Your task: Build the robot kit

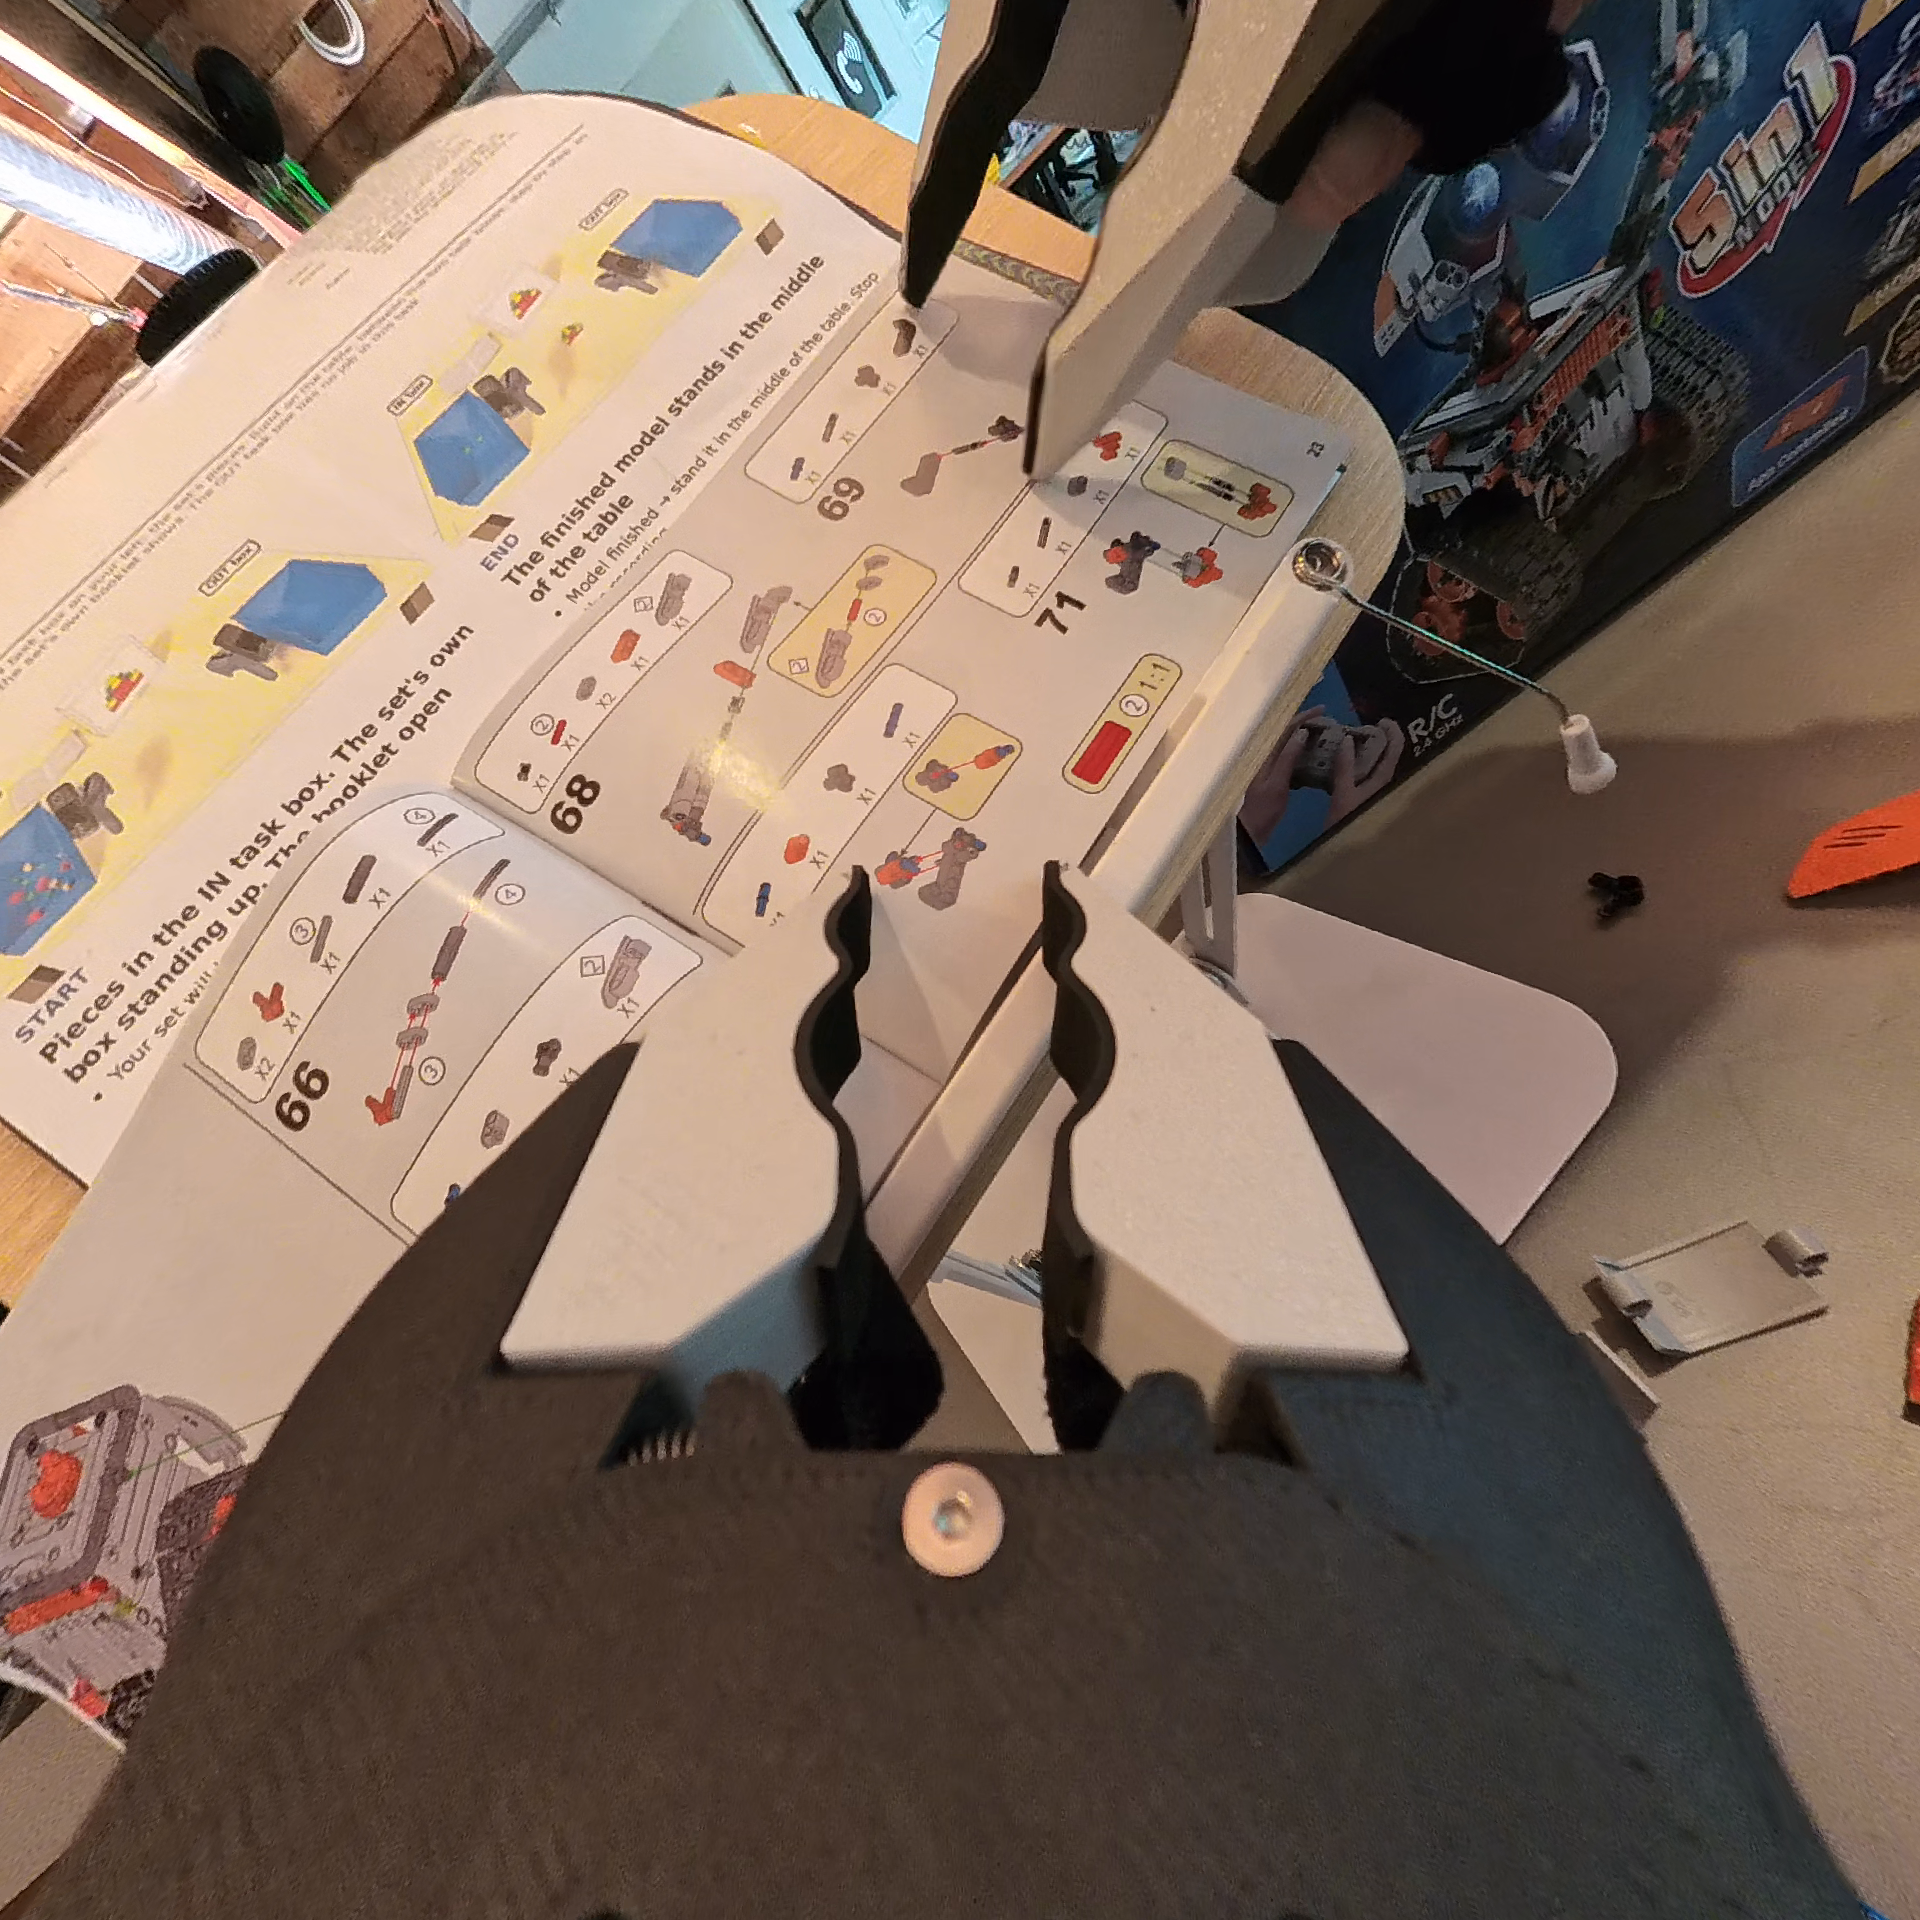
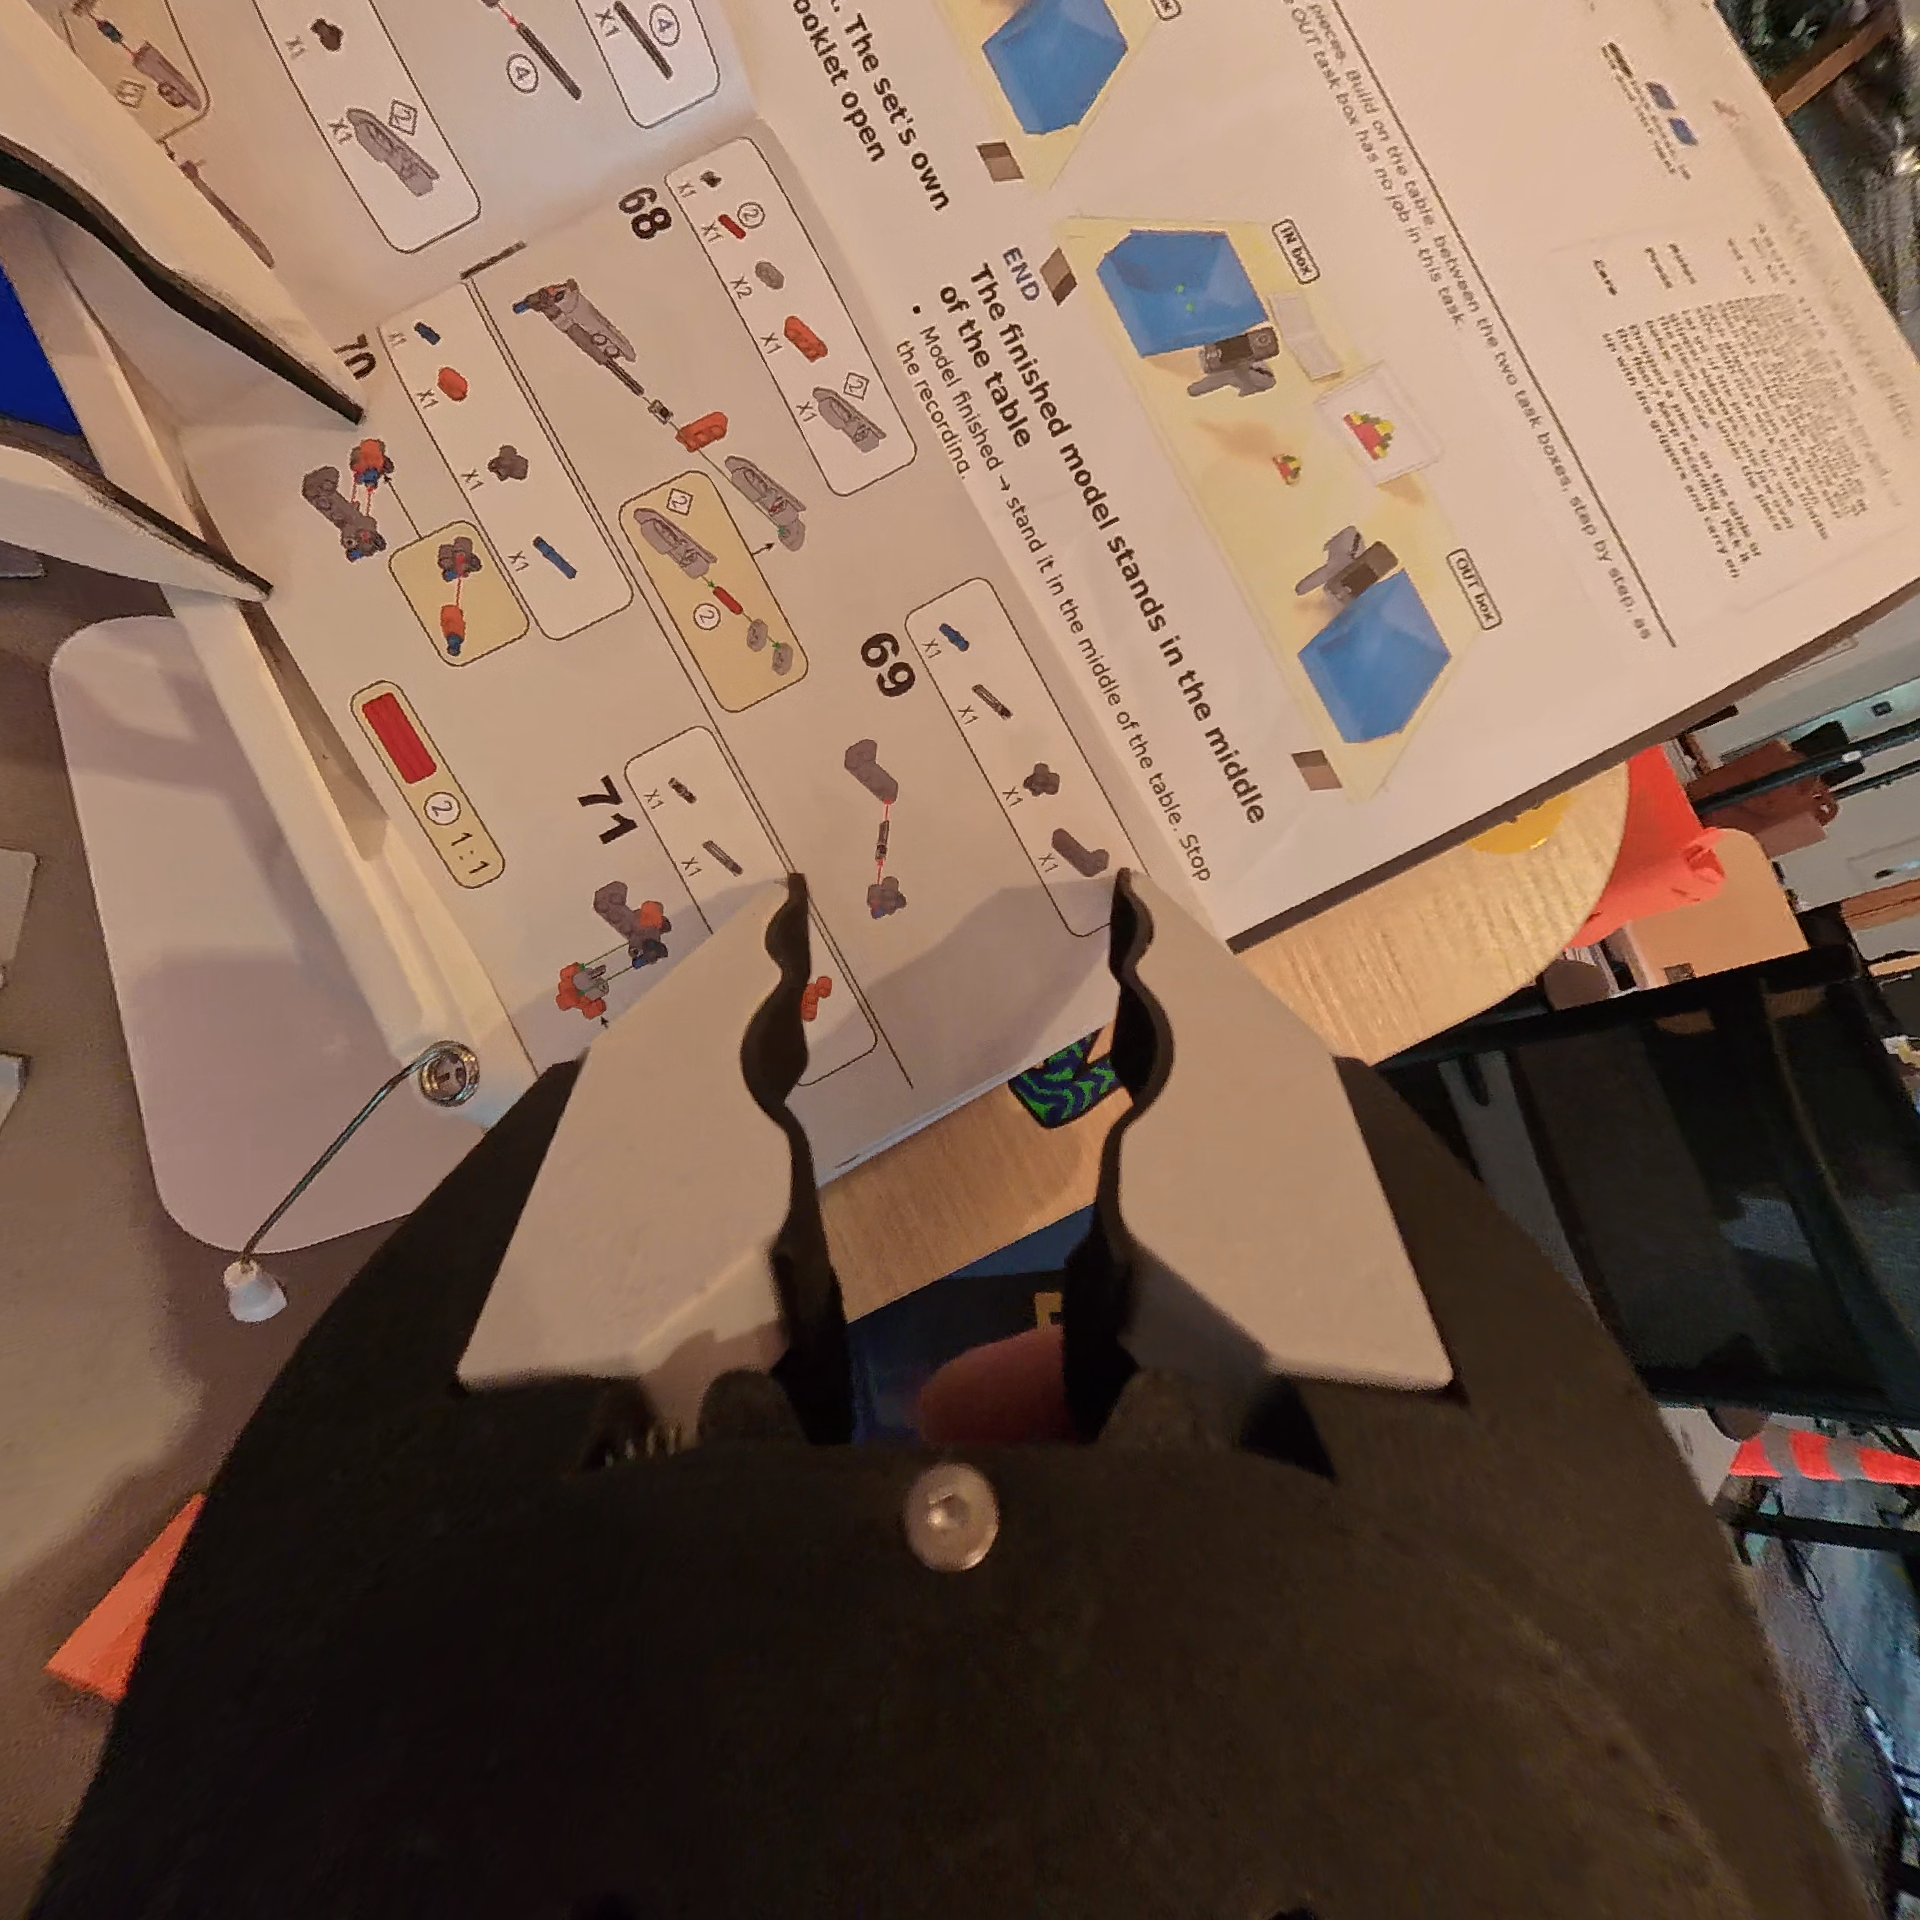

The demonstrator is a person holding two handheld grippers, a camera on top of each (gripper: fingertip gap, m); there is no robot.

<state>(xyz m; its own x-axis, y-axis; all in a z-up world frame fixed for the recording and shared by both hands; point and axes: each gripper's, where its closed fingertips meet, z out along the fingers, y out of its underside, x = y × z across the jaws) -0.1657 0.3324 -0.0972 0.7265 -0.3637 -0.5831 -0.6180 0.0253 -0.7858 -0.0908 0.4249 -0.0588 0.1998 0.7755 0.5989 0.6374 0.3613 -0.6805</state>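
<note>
Nearest to us, the left gripper [image 1: 954, 883] has its jaws apart with nothing between them, its tips hanging over the lower edge of the open instruction booklet [image 1: 790, 582] where the page meets the white stand [image 1: 1444, 1049] that props it. Our right gripper [image 2: 956, 888] is likewise spread wide and empty, its tips at the booklet's far corner; in the left wrist view one of its fingertips [image 1: 920, 286] rests on or just above the page edge, and we cannot tell which. The booklet lies open against a larger printed sheet [image 2: 1351, 343] that leans behind it, both backed by a pale wooden board [image 2: 1434, 935] whose rounded rim shows past the paper. Just beside the booklet's outer edge a thin wire page holder [image 1: 1455, 655] swings out from a metal pivot, ending in a small white cap over the grey-brown table [image 1: 1766, 1039]. To that side the tabletop gives us room: only a small black piece [image 1: 1616, 894], a grey flat plastic part [image 1: 1714, 1288] and an orange piece [image 1: 1860, 847] lie there, well apart from one another. Farther off, a large toy box [image 1: 1662, 364] stands upright behind the stand, closing that side, and in the right wrist view a dark mesh bin [image 2: 1714, 1195] sits beyond the board's edge.
</note>
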